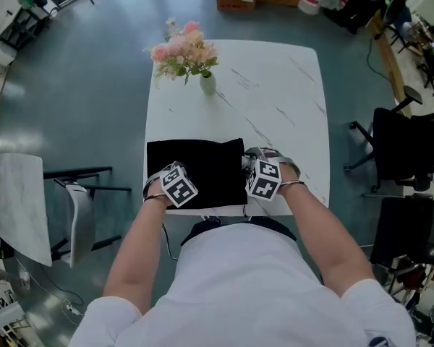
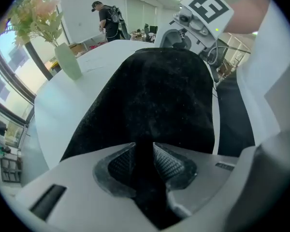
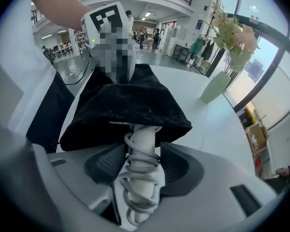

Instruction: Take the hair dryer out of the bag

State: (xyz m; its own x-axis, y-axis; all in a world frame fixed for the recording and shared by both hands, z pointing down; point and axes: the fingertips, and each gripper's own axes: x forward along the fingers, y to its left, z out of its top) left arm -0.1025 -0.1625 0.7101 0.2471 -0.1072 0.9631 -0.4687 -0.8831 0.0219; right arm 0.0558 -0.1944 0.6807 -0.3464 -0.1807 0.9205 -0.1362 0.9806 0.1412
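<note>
Nearest, the right hand-held gripper (image 3: pixel 141 164) is clamped on a cord-wrapped handle, and the left hand-held gripper (image 2: pixel 145 153) nips a fold of black cloth. The white marbled bench (image 1: pixel 275 85) carries the black velvet bag (image 1: pixel 202 166) at its near edge. Only the handle of the white plastic hair dryer (image 3: pixel 145 132) pokes from the bag's mouth, so the pull-out looks barely begun. The dryer's head is hidden inside the bag, and the head view shows neither grip.

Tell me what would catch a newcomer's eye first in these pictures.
A black bag lies at the near edge of the white table, with the left gripper pinching its fabric. The right gripper grips the white, cord-wrapped hair dryer poking out of the bag's mouth. A vase of pink flowers stands at the far end.
</note>
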